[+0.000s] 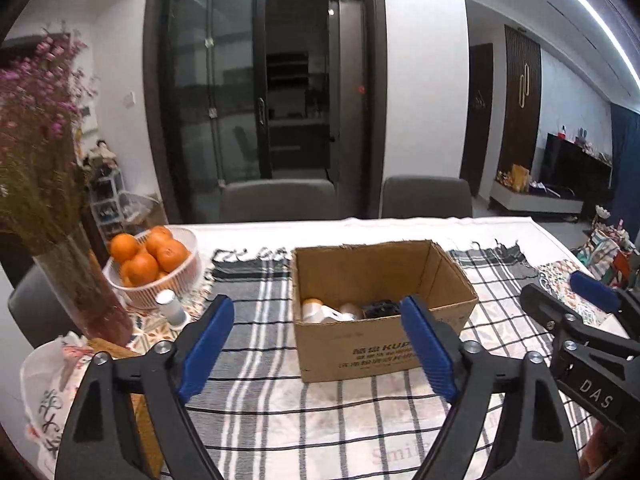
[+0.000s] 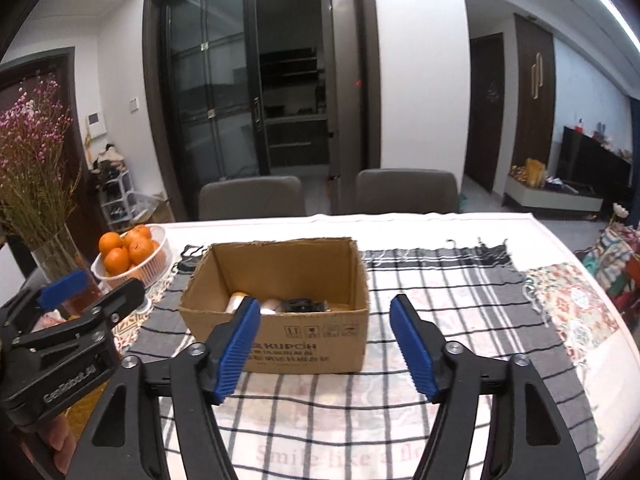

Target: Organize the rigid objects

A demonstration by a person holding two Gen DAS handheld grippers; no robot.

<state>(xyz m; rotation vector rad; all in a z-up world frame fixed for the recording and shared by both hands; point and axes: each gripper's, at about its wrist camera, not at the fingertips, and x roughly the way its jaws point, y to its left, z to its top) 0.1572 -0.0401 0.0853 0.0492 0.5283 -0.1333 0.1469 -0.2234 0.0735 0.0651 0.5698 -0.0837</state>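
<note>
Left gripper (image 1: 318,348) fills the bottom of its own view, blue pads spread wide, nothing between them but checked cloth. Right gripper (image 2: 326,346) is the same story low in its view: jaws apart, empty. Each tool also pokes into the other's picture, the right one at the right edge of the left view, the left one at the lower left of the right view.

Centre frame in both views sits the open cardboard box (image 1: 400,356), standing on the black-and-white checked cloth (image 1: 248,320) beyond the fingertips. Inside it, low against the near wall, lie a white bottle with an orange cap (image 1: 313,309), another pale item and a dark object (image 1: 380,308); what exactly those are is hard to tell.

Over at mid-left, a white basket of oranges (image 1: 150,260), a small white bottle (image 1: 170,306) just in front of it, and a glass vase of pink flowers (image 1: 80,292) at the far left edge. Two grey chairs (image 1: 280,200) stand behind the table.
</note>
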